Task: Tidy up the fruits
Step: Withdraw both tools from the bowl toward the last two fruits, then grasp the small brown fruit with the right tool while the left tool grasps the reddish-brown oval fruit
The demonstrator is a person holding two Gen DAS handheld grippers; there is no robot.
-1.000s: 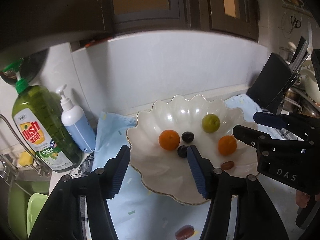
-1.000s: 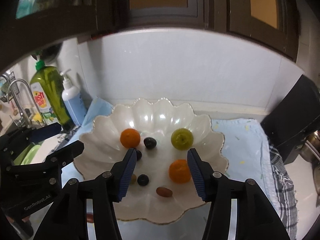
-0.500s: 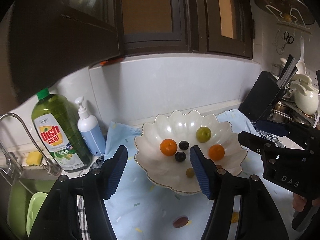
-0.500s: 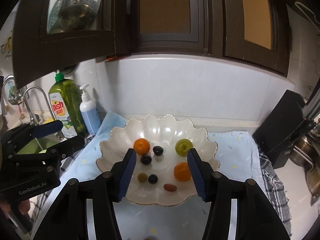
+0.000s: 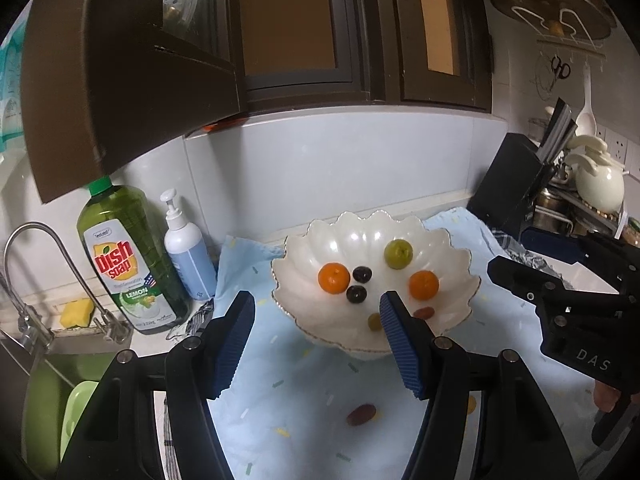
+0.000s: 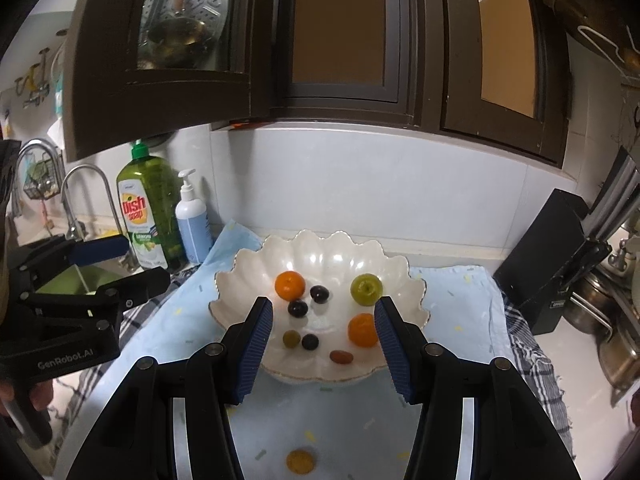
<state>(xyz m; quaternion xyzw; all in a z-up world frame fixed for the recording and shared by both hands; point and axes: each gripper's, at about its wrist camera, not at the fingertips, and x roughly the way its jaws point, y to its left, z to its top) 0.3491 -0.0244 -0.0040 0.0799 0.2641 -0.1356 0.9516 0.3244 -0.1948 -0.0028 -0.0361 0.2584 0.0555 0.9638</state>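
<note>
A white scalloped bowl point(image 5: 448, 248) point(image 6: 240, 276) sits on a light blue cloth point(image 5: 304, 384) point(image 6: 460, 312). It holds two oranges point(image 6: 290, 283), a green fruit point(image 6: 365, 289), several dark grapes point(image 6: 298, 308) and a red-brown date point(image 6: 341, 357). A red grape point(image 5: 361, 414) and a small orange fruit point(image 6: 300, 461) lie on the cloth in front of the bowl. My left gripper point(image 5: 316, 344) and my right gripper point(image 6: 323, 350) are both open and empty, held above the cloth short of the bowl.
A green dish soap bottle point(image 5: 124, 264) and a pump bottle point(image 5: 188, 246) stand left of the bowl, by the faucet point(image 5: 48, 272) and sink. A black knife block point(image 6: 556, 268) and pots point(image 6: 616, 320) stand at the right. Dark cabinets hang overhead.
Both grippers have pulled back and up from the bowl, which looks smaller now. The fruits lying on the cloth have come into view.
</note>
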